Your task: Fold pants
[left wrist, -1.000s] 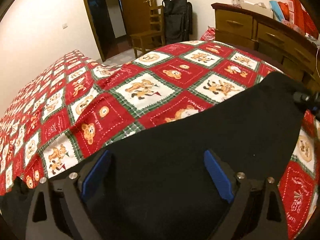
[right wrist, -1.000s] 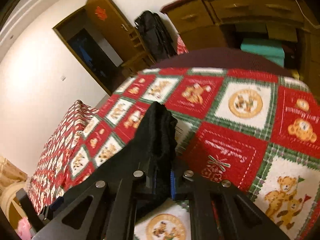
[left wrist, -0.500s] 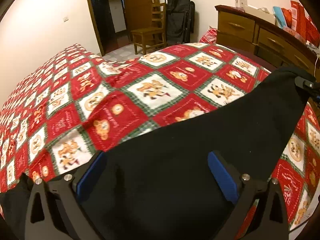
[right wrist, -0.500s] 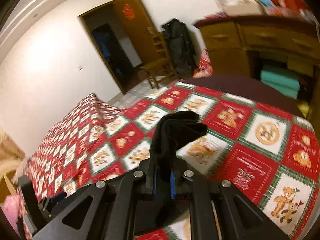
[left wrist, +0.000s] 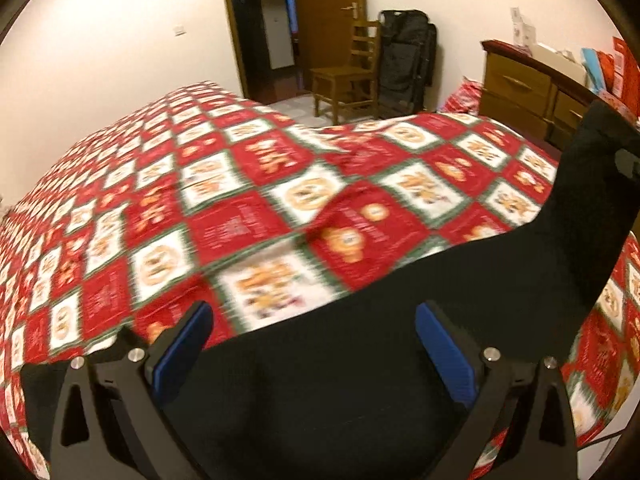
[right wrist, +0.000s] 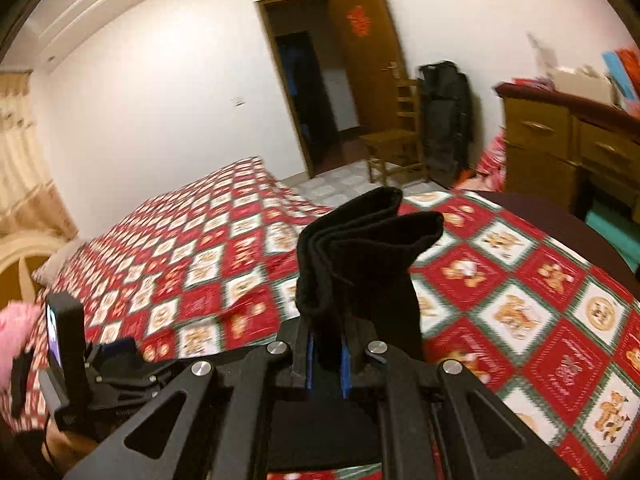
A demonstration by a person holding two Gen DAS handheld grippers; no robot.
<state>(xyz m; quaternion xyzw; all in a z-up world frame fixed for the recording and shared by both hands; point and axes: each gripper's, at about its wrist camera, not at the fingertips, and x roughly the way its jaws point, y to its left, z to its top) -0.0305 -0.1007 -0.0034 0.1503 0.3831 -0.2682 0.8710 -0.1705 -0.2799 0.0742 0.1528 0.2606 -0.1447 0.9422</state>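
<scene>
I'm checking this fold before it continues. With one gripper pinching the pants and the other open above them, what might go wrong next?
The right gripper clamps a thick bunch of the black pants; layers might slip out unevenly. The left gripper is open and grips nothing, so the fabric below it may drag along the patterned bedspread and wrinkle.

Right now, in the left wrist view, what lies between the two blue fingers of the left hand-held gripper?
Only black pants fabric fills the gap of the left hand-held gripper; its blue fingers stand wide apart, gripping nothing.
</scene>
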